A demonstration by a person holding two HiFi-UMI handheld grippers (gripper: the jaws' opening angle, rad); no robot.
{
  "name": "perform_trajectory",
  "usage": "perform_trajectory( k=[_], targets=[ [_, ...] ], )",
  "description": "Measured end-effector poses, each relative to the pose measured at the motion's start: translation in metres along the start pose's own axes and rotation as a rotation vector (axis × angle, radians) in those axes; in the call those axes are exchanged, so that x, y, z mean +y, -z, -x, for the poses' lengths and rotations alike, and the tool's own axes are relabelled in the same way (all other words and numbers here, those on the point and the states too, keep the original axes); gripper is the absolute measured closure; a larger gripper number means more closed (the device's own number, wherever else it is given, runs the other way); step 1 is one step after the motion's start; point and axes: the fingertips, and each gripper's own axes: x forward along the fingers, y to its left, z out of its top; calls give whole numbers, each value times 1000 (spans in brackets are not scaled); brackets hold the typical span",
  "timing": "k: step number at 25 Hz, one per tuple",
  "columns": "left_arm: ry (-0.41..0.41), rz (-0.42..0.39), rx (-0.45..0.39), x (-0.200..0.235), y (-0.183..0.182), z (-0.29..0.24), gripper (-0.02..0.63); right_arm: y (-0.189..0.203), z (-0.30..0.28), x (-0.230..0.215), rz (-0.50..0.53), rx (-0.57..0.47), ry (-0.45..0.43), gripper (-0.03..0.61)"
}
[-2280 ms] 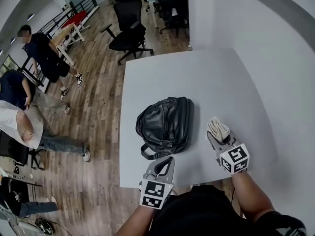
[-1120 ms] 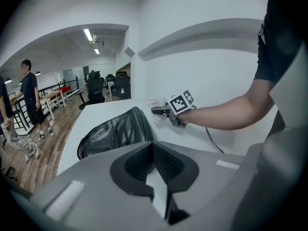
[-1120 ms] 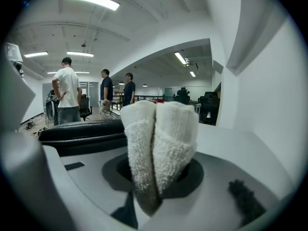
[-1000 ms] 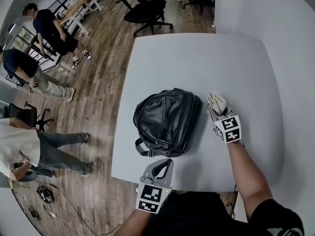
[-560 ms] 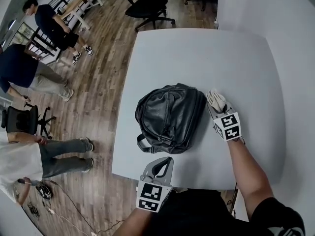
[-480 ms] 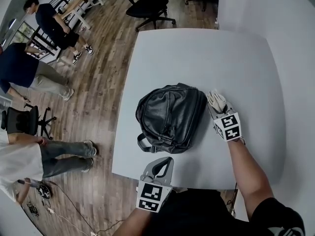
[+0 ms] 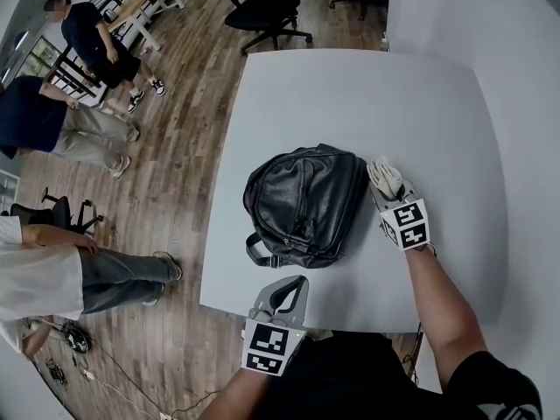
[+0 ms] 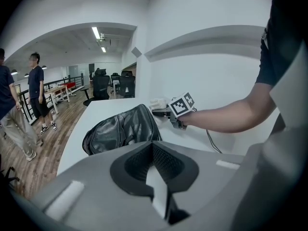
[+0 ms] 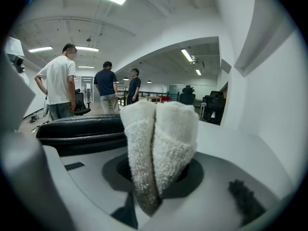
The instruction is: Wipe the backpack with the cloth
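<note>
A black leather backpack [image 7: 302,204] lies flat on a square white table [image 7: 350,94], nearer the table's near edge than its far one, with its carry strap looped out at the near left corner. The rest of the tabletop around the backpack is bare and matte.

The right gripper [image 7: 388,191] sits just right of the backpack, low over the table. Its jaws are closed on a folded white terry cloth [image 7: 382,173], which sticks out past the tips in two plump folds. The cloth is close beside the backpack's right flank; contact between them cannot be made out. The left gripper [image 7: 296,285] hangs at the table's near edge, on the near side of the backpack and apart from it. Its jaws are pressed together with nothing between them.

Left of the backpack, beyond the table edge, runs a wood-plank floor [image 7: 175,164]. Three people [image 7: 52,121] stand or bend there. Beyond the backpack's far side, past the table, stand black office chairs [image 7: 271,7]. To its right rises a plain white wall [image 7: 525,103].
</note>
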Motion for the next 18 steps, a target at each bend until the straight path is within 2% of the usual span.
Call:
perform_trajectory(
  k=[10, 15, 18],
  targets=[
    [19, -15, -23, 0, 2, 14, 607, 0, 17, 23, 12, 6, 5, 480],
    [39, 66, -46, 4, 2, 25, 607, 0, 27, 36, 7, 9, 17, 480],
    [39, 64, -53, 6, 4, 31, 607, 1, 33, 45, 5, 8, 21, 480]
  ],
)
